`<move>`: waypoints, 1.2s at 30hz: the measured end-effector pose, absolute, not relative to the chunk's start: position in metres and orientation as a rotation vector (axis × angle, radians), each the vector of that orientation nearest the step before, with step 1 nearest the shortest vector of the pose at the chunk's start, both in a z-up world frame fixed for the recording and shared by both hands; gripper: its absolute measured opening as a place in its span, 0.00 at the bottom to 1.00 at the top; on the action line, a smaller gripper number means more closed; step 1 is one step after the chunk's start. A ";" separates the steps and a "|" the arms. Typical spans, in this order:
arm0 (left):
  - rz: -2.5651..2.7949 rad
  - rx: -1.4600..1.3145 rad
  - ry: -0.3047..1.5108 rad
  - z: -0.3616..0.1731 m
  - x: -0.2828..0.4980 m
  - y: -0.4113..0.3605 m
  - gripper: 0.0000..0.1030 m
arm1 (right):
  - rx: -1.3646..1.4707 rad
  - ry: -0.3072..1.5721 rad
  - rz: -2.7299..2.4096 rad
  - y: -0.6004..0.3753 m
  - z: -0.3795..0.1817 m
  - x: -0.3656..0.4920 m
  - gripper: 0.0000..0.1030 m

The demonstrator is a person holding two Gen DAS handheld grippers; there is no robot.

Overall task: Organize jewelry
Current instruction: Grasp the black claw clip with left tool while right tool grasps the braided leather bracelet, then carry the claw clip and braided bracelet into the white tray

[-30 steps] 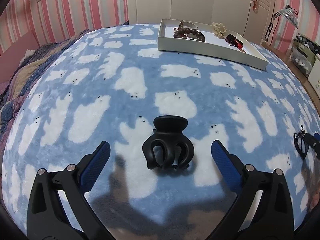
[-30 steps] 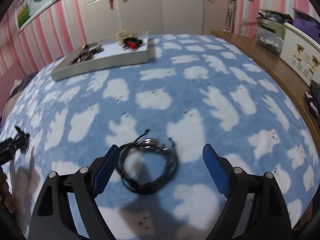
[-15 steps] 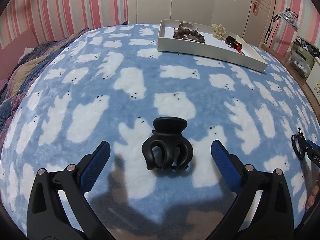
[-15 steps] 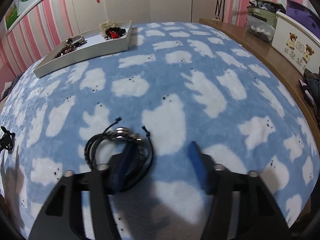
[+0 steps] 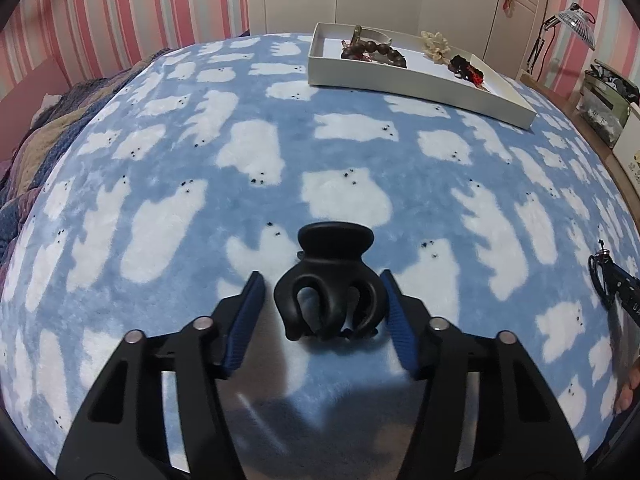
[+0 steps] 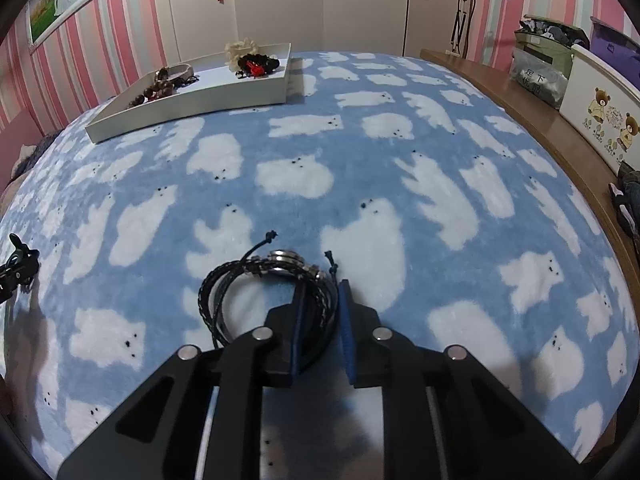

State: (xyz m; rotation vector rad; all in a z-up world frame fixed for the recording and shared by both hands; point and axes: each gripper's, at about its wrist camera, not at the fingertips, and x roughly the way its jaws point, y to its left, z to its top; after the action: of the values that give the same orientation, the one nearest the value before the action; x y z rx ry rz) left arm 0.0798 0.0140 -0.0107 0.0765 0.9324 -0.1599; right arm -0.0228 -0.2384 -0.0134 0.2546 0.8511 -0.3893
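While both claws work low over the bear-print blanket [image 5: 256, 148] on the bed, each has its own piece between its pads. The left claw [image 5: 322, 304] is closing around a black hair clip [image 5: 330, 286], which lies on the blanket dead ahead, centred in the gap. The clip's rounded handle end points away from the claw and its curved teeth point back toward it, so its long axis runs along the fingers and the pads meet its flanks. The right-hand pad looks to be touching the clip; the left-hand pad stands just apart from it, so the grip does not seem complete.

The right claw [image 6: 322, 322] is nearly together, closing on one side of a coil of black cord bracelets [image 6: 268, 288]. Only the right edge of the loop sits between the pads, which appear to pinch the strands; the rest of the coil, with its metal beads, lies to the left on the blanket.

A white tray [image 5: 420, 80], already holding bead bracelets and other pieces, sits well apart at the far side of the bed. From the left claw it lies ahead and to the right; from the right claw, ahead and to the left [image 6: 188, 104]. Neither claw looks clearly nearer, so both carries probably converge there.
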 end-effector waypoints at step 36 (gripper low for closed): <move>-0.265 0.143 0.856 0.081 0.213 -0.062 0.46 | 0.196 0.713 -0.284 -0.260 0.093 0.147 0.15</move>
State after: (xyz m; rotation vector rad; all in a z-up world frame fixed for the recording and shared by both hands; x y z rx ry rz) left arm 0.2131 -0.0620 0.0815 0.1432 0.8556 -0.2650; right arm 0.1467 -0.2604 0.0935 0.1957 0.7125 -0.2838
